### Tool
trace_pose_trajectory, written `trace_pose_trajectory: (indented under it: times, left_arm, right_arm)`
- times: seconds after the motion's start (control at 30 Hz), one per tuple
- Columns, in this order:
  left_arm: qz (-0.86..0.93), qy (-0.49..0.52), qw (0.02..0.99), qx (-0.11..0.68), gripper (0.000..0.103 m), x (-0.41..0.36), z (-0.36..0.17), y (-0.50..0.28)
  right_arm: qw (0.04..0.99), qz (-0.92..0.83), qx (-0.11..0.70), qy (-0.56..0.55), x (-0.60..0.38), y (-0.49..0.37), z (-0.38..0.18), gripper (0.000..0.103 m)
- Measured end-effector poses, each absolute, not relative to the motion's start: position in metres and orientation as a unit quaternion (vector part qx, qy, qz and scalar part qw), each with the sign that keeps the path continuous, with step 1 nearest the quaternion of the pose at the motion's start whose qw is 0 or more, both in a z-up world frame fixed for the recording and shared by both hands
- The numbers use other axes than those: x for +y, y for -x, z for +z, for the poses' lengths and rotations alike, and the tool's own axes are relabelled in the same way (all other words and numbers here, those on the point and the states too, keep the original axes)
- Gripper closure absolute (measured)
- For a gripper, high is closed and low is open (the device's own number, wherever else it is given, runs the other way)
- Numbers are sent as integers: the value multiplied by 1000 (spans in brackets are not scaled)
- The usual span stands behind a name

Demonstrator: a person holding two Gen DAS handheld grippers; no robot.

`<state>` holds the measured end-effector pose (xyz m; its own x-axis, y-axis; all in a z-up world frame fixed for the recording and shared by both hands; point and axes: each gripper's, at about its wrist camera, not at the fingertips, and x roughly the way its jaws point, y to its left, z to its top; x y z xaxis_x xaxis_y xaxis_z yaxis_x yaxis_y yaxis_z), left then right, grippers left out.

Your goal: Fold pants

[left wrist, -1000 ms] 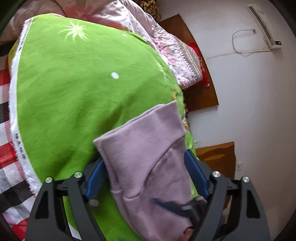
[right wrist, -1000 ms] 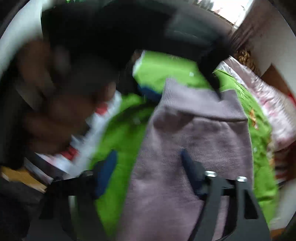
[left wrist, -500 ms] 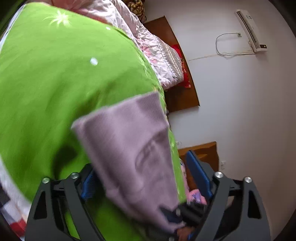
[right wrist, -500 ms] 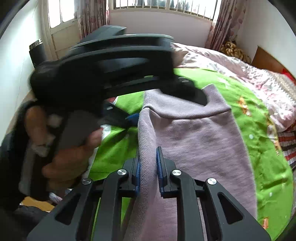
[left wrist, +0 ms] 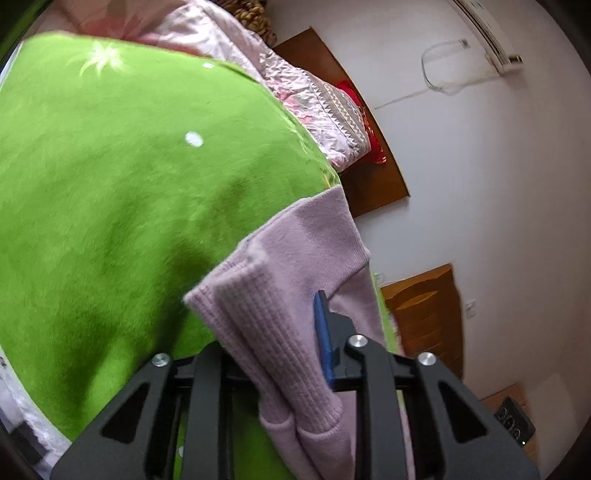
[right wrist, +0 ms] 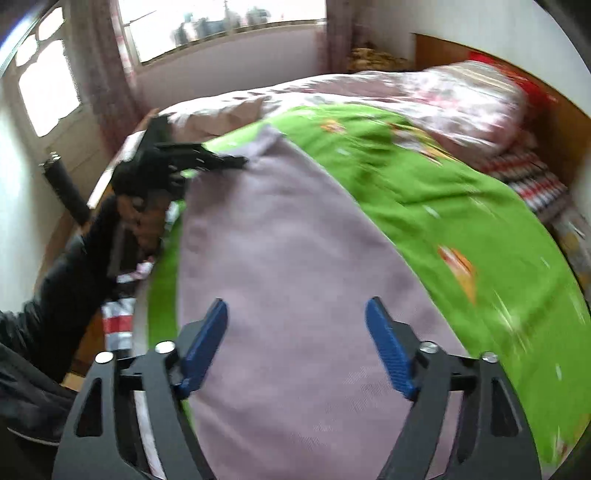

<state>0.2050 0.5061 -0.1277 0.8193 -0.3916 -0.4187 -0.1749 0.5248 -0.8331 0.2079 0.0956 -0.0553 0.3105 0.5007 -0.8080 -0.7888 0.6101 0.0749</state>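
Note:
The lilac knit pants lie on a green blanket on the bed. My left gripper is shut on the ribbed end of the pants; only its right blue pad shows, the left one is hidden by fabric. In the right wrist view the left gripper holds the far end of the pants. My right gripper is open just above the near part of the pants, holding nothing.
A pink quilt lies at the back of the bed by a wooden headboard. A wooden nightstand stands beside the bed. The person's dark sleeve is at left. A window is behind.
My left gripper has shut on the ribbed end of the pants. My right gripper has let go of the fabric, opened, and the pants are now stretched out flat on the blanket.

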Motion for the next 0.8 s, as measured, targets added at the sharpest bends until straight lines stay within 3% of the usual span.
trace_pose_trajectory:
  times: [0.3,0.43,0.57,0.7,0.8]
  left_arm:
    - [-56,388,885,251,89,474,-45,-191]
    - [-68,348,908,226,91,447,-1,-182]
    - [-79,291,931,206,92,410,42,-170]
    - [-97,252,944,188,92,378,73,-162]
    - [-109,231,949,183,92,350,90,-162]
  right_arm:
    - [780,424,430,162,122,-180,-90,34]
    - [778,428,399,230,156,-151,-108,33]
    - [766,464,412,168,132,-154,-90,34]
    - [812,421,394,92,88,-184,-68,33]
    - [797,397,441,110,95,-219,-101,28]
